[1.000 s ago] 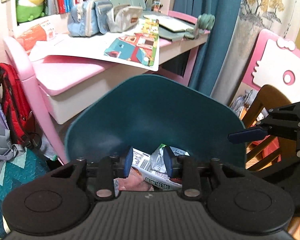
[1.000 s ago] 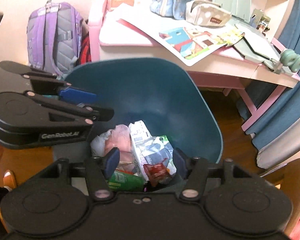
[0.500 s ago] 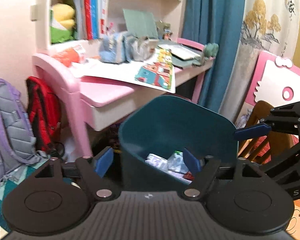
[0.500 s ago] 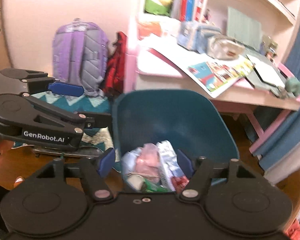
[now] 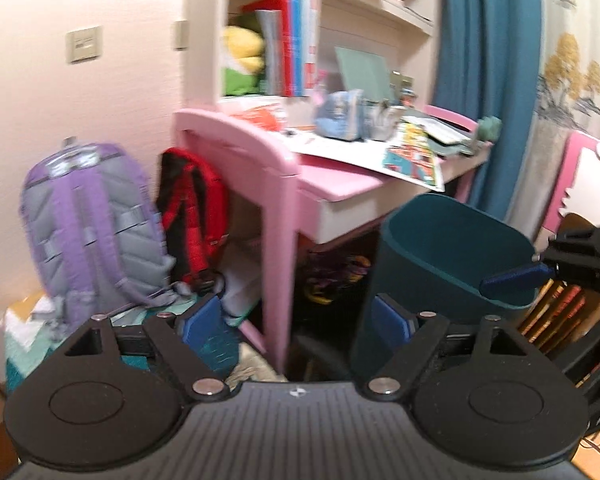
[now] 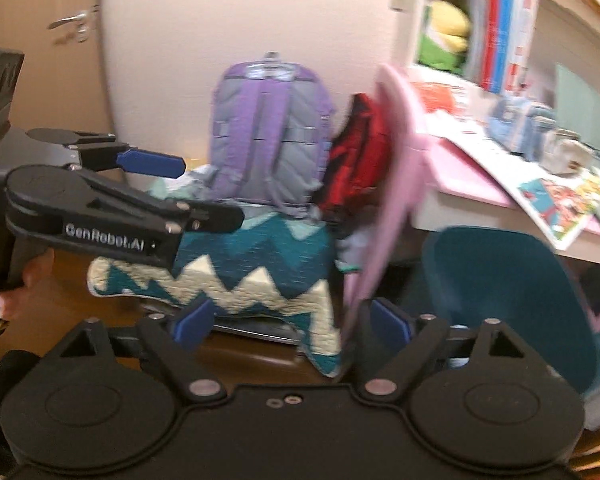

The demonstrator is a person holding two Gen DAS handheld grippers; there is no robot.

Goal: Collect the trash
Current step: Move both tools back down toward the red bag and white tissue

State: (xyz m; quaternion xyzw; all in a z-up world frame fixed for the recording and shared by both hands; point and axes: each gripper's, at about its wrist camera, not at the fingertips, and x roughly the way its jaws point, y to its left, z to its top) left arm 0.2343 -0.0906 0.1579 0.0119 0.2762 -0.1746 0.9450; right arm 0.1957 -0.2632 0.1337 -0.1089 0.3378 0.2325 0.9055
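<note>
A dark teal trash bin (image 5: 452, 248) stands on the floor by the pink desk; it also shows in the right wrist view (image 6: 508, 292) at the right. Its contents are hidden from here. My left gripper (image 5: 296, 320) is open and empty, held back from the bin and to its left. My right gripper (image 6: 294, 318) is open and empty, pointing at the floor mat left of the bin. The left gripper also shows in the right wrist view (image 6: 172, 184), and the right gripper shows at the right edge of the left wrist view (image 5: 512, 278).
A pink desk (image 5: 284, 160) with papers, pencil cases and shelves stands behind the bin. A purple backpack (image 5: 92, 232) and a red bag (image 5: 196, 216) lean by the wall. A teal zigzag mat (image 6: 240, 276) lies on the floor. A wooden chair (image 5: 556, 312) stands at the right.
Both grippers have pulled up and back from the bin and swung left. The left gripper let go of the wrapper into the bin and opened wide. The trash inside is out of sight now.
</note>
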